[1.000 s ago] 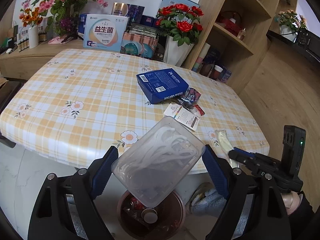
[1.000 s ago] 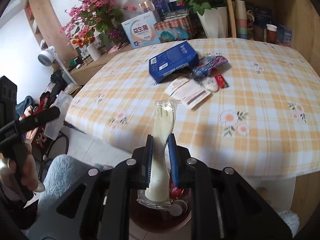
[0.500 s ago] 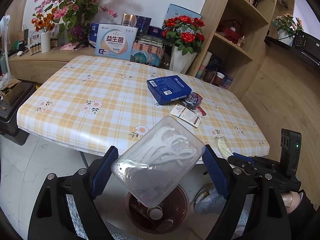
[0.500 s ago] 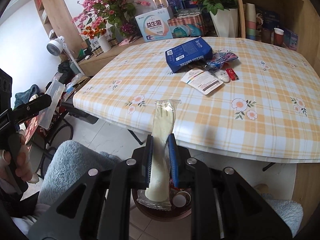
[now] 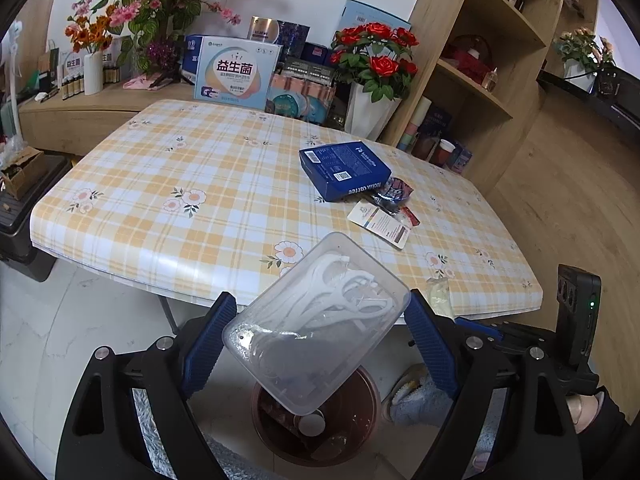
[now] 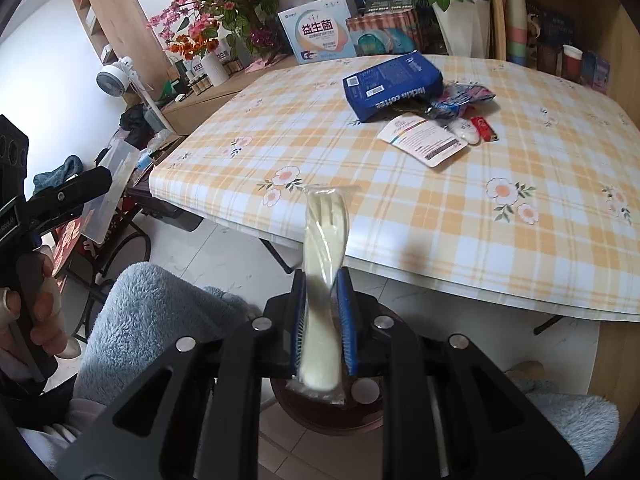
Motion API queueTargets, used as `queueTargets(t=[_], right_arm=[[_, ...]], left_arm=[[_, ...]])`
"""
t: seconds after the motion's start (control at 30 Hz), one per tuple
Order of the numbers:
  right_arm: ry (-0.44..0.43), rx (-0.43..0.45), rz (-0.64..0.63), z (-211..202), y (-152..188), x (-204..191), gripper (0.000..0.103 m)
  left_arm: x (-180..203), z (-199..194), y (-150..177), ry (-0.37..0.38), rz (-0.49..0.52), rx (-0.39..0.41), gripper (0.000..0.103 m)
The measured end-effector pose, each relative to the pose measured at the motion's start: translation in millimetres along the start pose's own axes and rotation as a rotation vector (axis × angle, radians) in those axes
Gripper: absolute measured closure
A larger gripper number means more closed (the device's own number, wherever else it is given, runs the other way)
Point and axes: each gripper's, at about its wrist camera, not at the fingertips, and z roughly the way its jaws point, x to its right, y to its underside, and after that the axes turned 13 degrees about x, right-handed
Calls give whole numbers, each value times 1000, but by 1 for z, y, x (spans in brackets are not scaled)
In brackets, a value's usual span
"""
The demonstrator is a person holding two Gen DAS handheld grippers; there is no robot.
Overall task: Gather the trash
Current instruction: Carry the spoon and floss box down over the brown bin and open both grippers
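My left hand-held gripper (image 5: 316,332) grasps a clear box of floss picks (image 5: 316,320) above the brown bin (image 5: 360,432); my right hand-held gripper (image 6: 322,312) clenches a wrapped plastic fork (image 6: 324,248) near the worktop (image 6: 400,208).

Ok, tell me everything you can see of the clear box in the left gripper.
The clear plastic box is a shallow rectangular container with rounded corners, cloudy-transparent, with white floss picks inside. It sits tilted, gripped at its two sides by the blue-padded jaws of the left gripper, above the dark red bin on the floor.
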Motion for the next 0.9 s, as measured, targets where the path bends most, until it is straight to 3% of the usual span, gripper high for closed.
queueTargets(t=[0.1,0.23,0.4,0.57,0.9], right_arm=[[-8,-4,-2,3,0,-1,83],[5,3,-3,3,0,-1,73],[69,50,10,-7,-7,7,50],[169,134,30,-24,-21,20,9],[306,216,85,-50,-33,56,6]], left_arm=[[0,3,2,1,-1,-4,20],[-1,8,5,1,-5,-20,20],[3,11,9,13,0,-35,20],[11,13,13,27,15,-50,20],[35,34,35,77,69,-146,20]])
